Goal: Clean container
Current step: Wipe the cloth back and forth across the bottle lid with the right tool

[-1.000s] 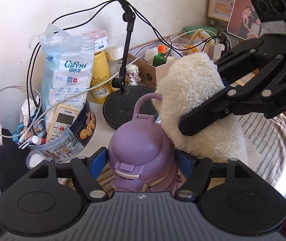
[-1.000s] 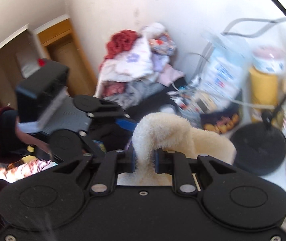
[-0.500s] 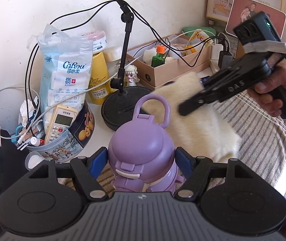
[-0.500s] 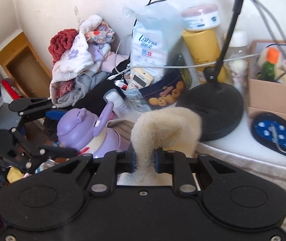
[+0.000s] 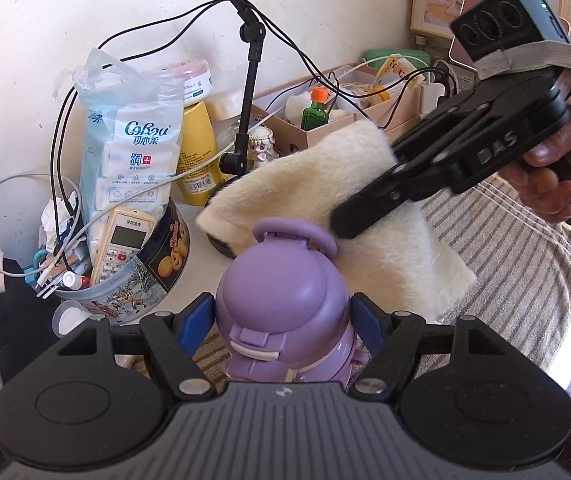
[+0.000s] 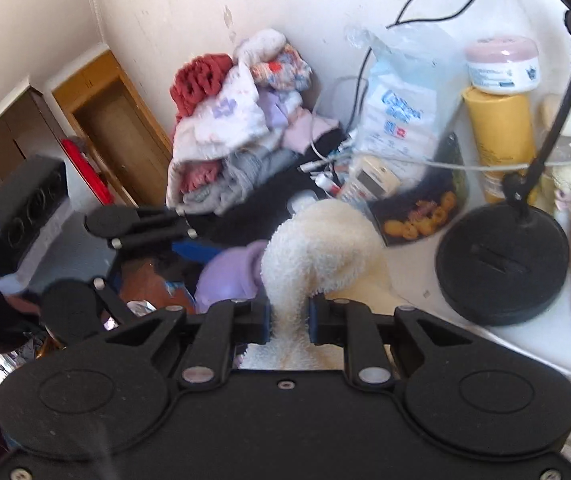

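Cloth, cream fleece [image 5: 325, 200], clenched in my right hand-held gripper [image 6: 288, 322], hangs just beyond upright purple plastic bottle [image 5: 281, 300] gripped by left hand-held gripper [image 5: 281, 320].

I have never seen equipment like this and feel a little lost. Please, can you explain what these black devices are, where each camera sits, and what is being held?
No robot: a person holds two hand-held tools, each with a camera looking along its two fingers. The left view shows the left gripper shut around a purple bottle. The right gripper pinches a cream fluffy cloth and holds it against the bottle's top. A hand grips that tool. Behind stand a cookie tin with a remote, a tissue pack and a black stand base.
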Motion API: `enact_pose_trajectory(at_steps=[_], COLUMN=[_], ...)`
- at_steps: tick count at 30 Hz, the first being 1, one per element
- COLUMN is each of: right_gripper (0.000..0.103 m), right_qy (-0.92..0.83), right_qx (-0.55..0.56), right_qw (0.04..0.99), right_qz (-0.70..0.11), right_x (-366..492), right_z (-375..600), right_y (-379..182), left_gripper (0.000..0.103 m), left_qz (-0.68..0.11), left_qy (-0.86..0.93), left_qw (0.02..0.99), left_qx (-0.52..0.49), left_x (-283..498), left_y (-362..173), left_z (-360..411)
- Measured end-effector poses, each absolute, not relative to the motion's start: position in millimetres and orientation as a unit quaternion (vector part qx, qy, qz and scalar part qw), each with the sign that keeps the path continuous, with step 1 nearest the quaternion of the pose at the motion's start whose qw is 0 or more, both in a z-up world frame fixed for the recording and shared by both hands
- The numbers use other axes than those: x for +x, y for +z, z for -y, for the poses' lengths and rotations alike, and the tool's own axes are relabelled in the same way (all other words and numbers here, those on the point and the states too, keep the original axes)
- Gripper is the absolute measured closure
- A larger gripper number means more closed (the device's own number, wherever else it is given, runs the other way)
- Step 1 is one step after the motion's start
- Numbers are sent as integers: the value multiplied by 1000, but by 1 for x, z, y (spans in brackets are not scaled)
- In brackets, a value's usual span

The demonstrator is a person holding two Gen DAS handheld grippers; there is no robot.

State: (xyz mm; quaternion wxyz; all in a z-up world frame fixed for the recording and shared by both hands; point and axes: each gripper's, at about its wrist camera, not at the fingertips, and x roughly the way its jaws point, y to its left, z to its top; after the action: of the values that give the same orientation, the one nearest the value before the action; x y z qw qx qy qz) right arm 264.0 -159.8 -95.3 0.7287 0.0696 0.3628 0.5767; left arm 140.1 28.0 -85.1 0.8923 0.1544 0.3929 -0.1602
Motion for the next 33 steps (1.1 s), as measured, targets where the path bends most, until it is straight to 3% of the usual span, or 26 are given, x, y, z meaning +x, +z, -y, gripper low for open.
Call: enact_pose_trajectory(at_steps=[10, 21, 29, 33], right_gripper=[87, 86, 86, 87], right_qy=[599, 551, 559, 542], right_qx=[153, 140, 169, 160], right_qw=[716, 702, 711, 715], right_qz=[-324, -430, -391, -412], right_x=[278, 292, 295, 295], right_z=[167, 160, 152, 141], right_y=[-64, -115, -93, -105], left_gripper=[30, 30, 30, 30], left_qz=[-392, -391, -391, -391], left_qy=[-158, -157, -155, -155], left_qw=[892, 893, 893, 894], left_qx=[157, 158, 157, 156], left_x=[141, 142, 142, 142], left_y=[-85, -86, -86, -86], left_z=[-25, -24, -25, -25])
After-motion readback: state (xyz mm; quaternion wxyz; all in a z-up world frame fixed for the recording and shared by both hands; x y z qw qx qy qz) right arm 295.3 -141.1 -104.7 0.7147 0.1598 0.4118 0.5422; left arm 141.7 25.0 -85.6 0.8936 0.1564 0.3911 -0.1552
